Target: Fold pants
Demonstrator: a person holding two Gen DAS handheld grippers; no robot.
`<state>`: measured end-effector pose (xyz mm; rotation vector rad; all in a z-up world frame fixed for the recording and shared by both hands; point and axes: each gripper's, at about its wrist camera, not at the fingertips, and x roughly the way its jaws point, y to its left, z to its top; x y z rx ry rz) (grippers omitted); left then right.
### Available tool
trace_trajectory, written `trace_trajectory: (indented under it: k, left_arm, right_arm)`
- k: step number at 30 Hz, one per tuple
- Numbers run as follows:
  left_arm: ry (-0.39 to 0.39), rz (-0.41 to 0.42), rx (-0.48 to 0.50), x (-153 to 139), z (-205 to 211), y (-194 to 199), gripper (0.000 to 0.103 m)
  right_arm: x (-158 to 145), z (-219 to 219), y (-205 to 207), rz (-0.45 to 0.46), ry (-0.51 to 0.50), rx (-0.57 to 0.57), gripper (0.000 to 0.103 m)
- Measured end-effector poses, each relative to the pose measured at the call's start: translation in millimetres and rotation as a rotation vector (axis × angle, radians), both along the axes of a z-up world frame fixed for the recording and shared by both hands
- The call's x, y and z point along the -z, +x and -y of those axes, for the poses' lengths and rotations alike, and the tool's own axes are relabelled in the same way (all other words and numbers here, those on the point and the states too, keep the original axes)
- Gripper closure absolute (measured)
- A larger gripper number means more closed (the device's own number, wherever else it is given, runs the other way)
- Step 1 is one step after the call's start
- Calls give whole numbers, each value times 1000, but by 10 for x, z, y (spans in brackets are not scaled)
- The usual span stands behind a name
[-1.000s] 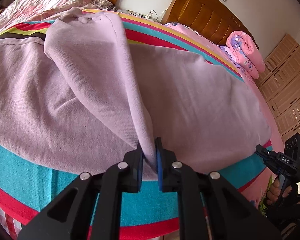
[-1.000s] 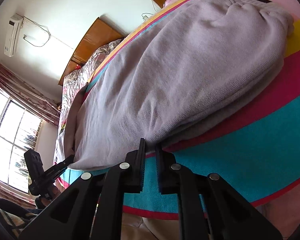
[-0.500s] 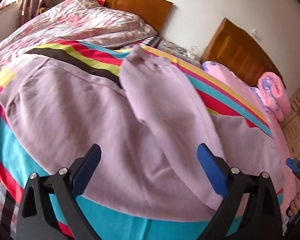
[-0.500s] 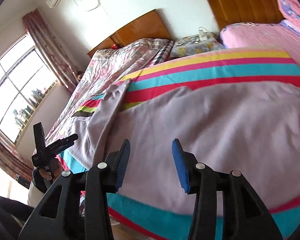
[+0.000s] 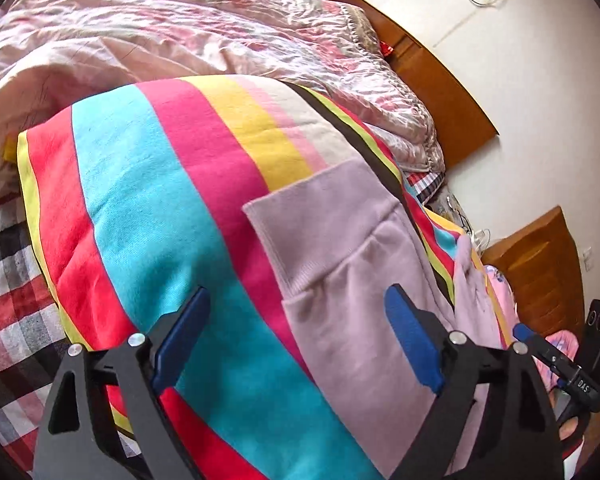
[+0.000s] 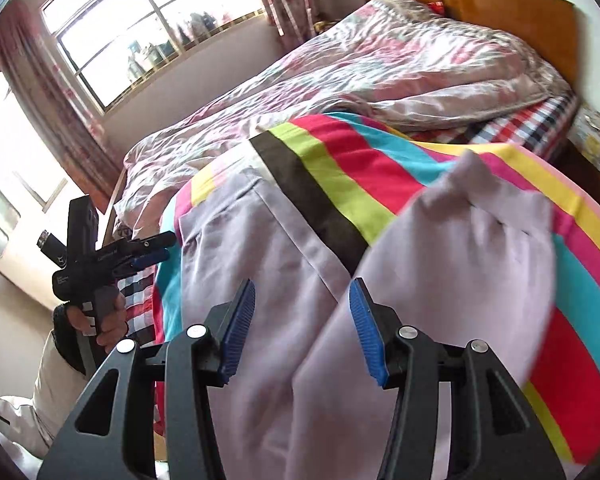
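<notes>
Both sets of fingers stand spread and hold nothing. On the left gripper (image 5: 296, 344) the blue pads (image 5: 414, 338) frame the ribbed cuff of the pants (image 5: 340, 264) from above, clear of the cloth. On the right gripper (image 6: 302, 330) the pads (image 6: 366, 338) are parted less widely, over the folded bulk of the same pants (image 6: 284, 280).

No containers appear in either view. The lilac pants lie on the striped blanket (image 5: 148, 208) that covers the bed, with 1 leg turned over the rest so its cuff points toward the wooden headboard (image 6: 512, 12). A crumpled floral quilt (image 5: 204, 28) sits behind the blanket, and a checked sheet (image 5: 8, 264) shows at the bed's edge. From the right wrist view the left gripper (image 6: 140, 252) and the hand (image 6: 100, 320) gripping its handle are seen off the side of the bed, below the window (image 6: 148, 24).

1 second ago both pairs of fingers were pressed together, the left pair pinching a ridge of the fabric. Half a second ago they had let go and opened. Now the left view has swung from the middle of the garment to its cuff end, and the right gripper sits closer over the pants.
</notes>
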<state>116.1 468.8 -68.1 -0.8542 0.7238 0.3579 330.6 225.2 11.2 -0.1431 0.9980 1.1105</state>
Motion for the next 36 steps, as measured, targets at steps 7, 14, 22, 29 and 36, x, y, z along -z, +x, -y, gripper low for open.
trace_trajectory:
  k: [7,14,22,29,36]
  left_arm:
    - [35,-1,-19,-52,-154,211,18]
    - [220,-96,13,-56,-4,359,72]
    - [302,17,-28,-414,106,184,98]
    - [251,-118,-44,-187,-92,286,92]
    - [369,-35,-178,-498,65,-106,17]
  right_arm:
    - [360,-1321,323,27,-70,-139,53]
    - [463,-1577,152,140,-111,-215,75]
    - [134,-1543,2,245,-42,-166,94]
    - [452,-1802,35,187,-148,-135,88]
    - [-316,-458,459,149,42,71,35]
